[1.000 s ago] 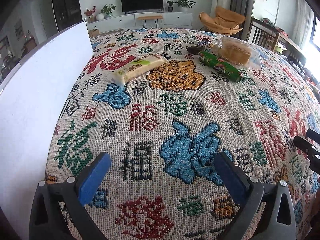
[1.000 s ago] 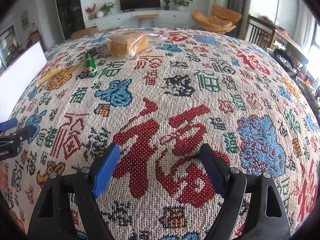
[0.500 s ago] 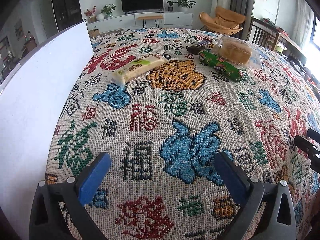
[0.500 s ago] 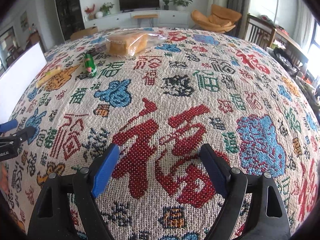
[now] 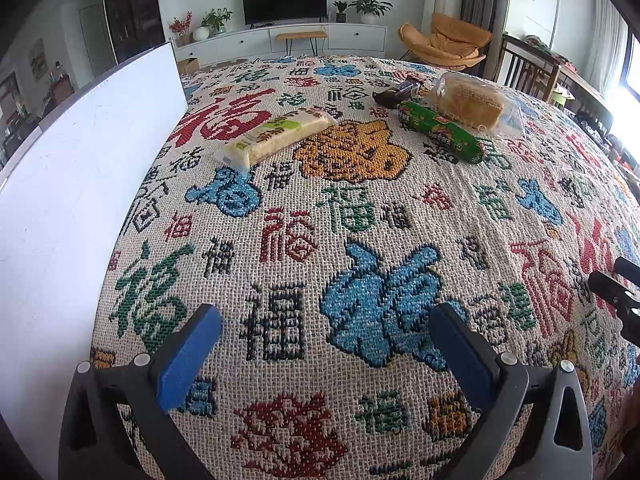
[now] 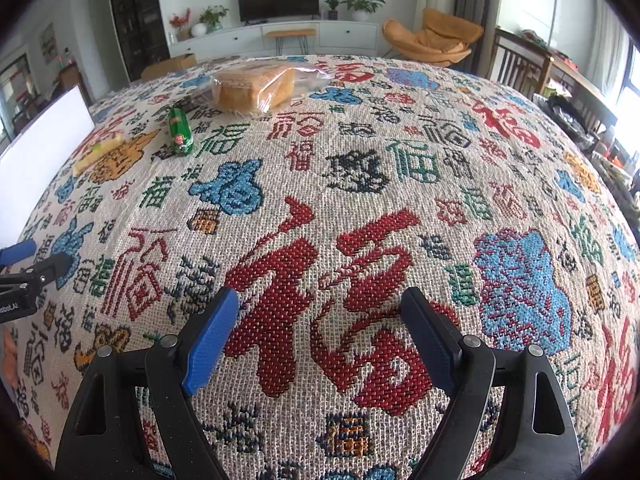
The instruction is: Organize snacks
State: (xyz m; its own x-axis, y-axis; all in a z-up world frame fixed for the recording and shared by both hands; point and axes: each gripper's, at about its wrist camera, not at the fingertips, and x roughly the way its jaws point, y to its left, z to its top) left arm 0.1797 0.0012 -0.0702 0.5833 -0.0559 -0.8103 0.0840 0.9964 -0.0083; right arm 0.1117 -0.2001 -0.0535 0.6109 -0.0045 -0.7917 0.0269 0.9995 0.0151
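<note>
Snacks (image 5: pixel 276 136) far beyond both tilted, spread grippers (image 5: pixel 326 324)

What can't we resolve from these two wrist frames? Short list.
- Dark snack packet: left wrist view, partly behind the green roll; label too small. Not made out in the right wrist view.
- Bagged bread: both views, far and glare on the bag; contents beyond the slices unclear.
- White board: cut off by the left edge in both views; what lies behind it is hidden.
- Right gripper: only an edge sliver in the left wrist view.
</note>
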